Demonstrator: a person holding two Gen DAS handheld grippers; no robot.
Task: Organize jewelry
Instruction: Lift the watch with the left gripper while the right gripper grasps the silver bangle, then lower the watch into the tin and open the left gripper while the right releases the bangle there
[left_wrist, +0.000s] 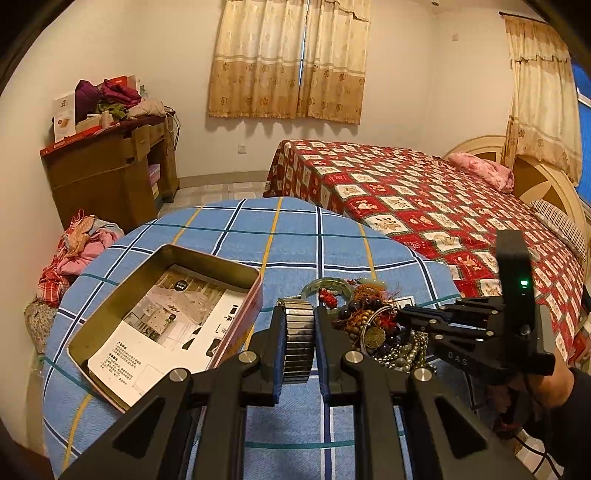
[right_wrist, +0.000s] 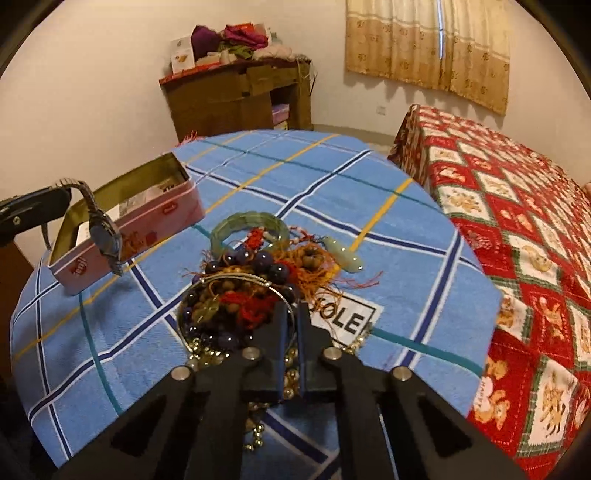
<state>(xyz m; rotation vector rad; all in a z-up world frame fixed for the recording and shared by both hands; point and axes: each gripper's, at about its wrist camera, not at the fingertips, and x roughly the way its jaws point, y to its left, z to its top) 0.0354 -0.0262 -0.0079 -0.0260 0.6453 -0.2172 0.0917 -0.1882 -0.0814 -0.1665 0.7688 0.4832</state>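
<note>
My left gripper (left_wrist: 299, 314) is shut on a silver metal-band watch (left_wrist: 298, 339); in the right wrist view the watch (right_wrist: 105, 230) hangs above the near end of the open pink tin (right_wrist: 162, 212). The tin (left_wrist: 110, 317) holds a printed paper (left_wrist: 166, 332). A jewelry pile (right_wrist: 243, 295) of dark beads, red tassels, a green jade bangle (right_wrist: 247, 225) and a jade pendant (right_wrist: 341, 254) lies on the blue checked cloth (right_wrist: 295, 177). My right gripper (right_wrist: 291, 310) is over the pile, shut on a thin silver bangle (right_wrist: 236, 282).
The round table (left_wrist: 303, 236) stands next to a bed with a red patterned cover (left_wrist: 424, 195). A wooden cabinet with clothes (left_wrist: 110, 162) is against the far wall. Clothes lie on the floor (left_wrist: 74, 254) left of the table.
</note>
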